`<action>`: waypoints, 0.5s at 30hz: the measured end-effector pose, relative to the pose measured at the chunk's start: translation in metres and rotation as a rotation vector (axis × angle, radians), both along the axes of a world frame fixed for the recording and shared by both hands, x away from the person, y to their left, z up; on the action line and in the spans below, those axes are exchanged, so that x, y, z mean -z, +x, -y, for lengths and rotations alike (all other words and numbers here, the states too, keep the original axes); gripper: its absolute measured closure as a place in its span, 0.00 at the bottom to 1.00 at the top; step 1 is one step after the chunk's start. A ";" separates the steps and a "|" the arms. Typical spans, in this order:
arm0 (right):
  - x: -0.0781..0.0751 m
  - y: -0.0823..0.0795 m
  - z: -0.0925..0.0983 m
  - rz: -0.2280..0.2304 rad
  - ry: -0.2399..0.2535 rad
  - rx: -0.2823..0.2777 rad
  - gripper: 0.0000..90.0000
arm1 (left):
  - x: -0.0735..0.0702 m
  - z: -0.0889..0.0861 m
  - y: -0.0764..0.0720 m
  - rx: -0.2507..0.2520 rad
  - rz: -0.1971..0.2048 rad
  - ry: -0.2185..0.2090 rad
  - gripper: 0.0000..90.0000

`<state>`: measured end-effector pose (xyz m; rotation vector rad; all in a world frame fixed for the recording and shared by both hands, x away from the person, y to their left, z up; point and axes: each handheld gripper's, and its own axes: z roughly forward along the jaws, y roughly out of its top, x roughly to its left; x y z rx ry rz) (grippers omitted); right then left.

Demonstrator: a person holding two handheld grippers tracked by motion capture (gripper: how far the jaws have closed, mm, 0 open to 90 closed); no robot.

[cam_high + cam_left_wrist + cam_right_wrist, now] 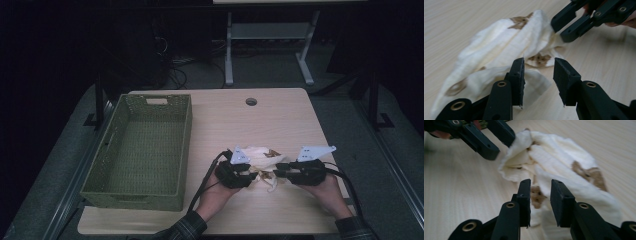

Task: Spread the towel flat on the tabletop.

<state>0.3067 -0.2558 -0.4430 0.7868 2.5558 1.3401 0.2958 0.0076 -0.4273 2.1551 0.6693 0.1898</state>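
Two black two-jaw grippers, one crumpled cloth, one basket, one table

Item 1: cream-white crumpled cotton cloth with brown animal prints [260, 159], lying in a loose heap on the pale wood-grain tabletop [280, 120], near the front edge and right of centre, between the two grippers. Folds and one brown print face upward in the left gripper view [506, 47]; a larger brown print shows on its far side in the right gripper view [564, 162].

Item 2: left gripper [248, 174], held in the person's left hand [216, 192], pointed toward the cloth from its left side. Jaws stand partly apart with a clear gap; the cloth lies behind and beside them, and nothing is pinched between the pads [518, 75]. Its own view gives the gap [539, 75].

Item 3: right gripper [278, 170], held in the right hand [327, 192], pointed at the cloth from its right side. Jaws stand partly apart, somewhat narrower [541, 195]; cloth is seen through the gap, but the pads do not press on it.

Item 4: olive-green woven rectangular basket with cut-out handles [116, 193], on the left part of the table, well apart from the cloth.

Item 5: grey three-cornered plates [240, 155] on top of each gripper, black cables trailing toward the person
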 end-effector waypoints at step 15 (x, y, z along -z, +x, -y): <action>0.020 0.000 -0.020 -0.037 -0.133 -0.069 0.75 | 0.038 0.023 0.007 0.038 -0.024 0.153 0.63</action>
